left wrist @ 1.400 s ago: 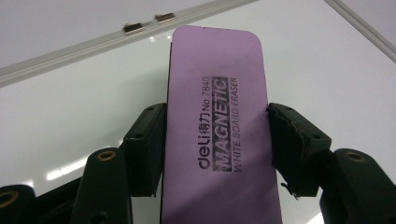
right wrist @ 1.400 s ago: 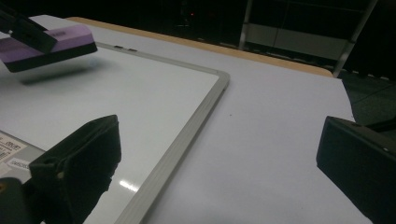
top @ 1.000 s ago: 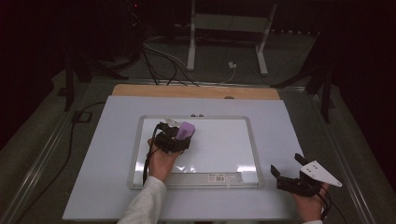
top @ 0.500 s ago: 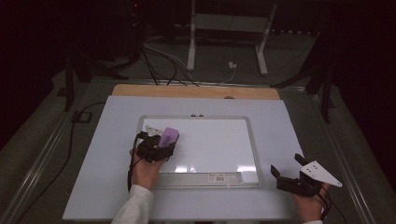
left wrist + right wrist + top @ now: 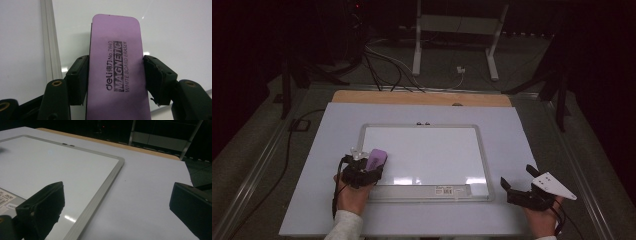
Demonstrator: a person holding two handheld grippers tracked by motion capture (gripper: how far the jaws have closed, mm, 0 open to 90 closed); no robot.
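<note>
A white board (image 5: 427, 150) in a silver frame lies flat on the pale table sheet. My left gripper (image 5: 369, 167) is shut on a purple magnetic whiteboard eraser (image 5: 376, 159) at the board's front left corner. In the left gripper view the eraser (image 5: 116, 67) sits lengthwise between both black pads (image 5: 78, 78), above the board surface and close to its left frame (image 5: 51, 42). My right gripper (image 5: 518, 183) rests on the table at the front right, jaws wide open and holding nothing. Its view looks across the board's right frame edge (image 5: 105, 182).
A barcode label (image 5: 447, 189) sits on the board's front tray strip. A wooden table edge (image 5: 422, 98) shows behind the sheet. Cables and a metal stand (image 5: 457, 45) lie on the floor beyond. Bare sheet (image 5: 150, 195) lies right of the board.
My left gripper has carried the eraser from the board's upper left down toward its front left corner. The right gripper has stayed where it was, open.
</note>
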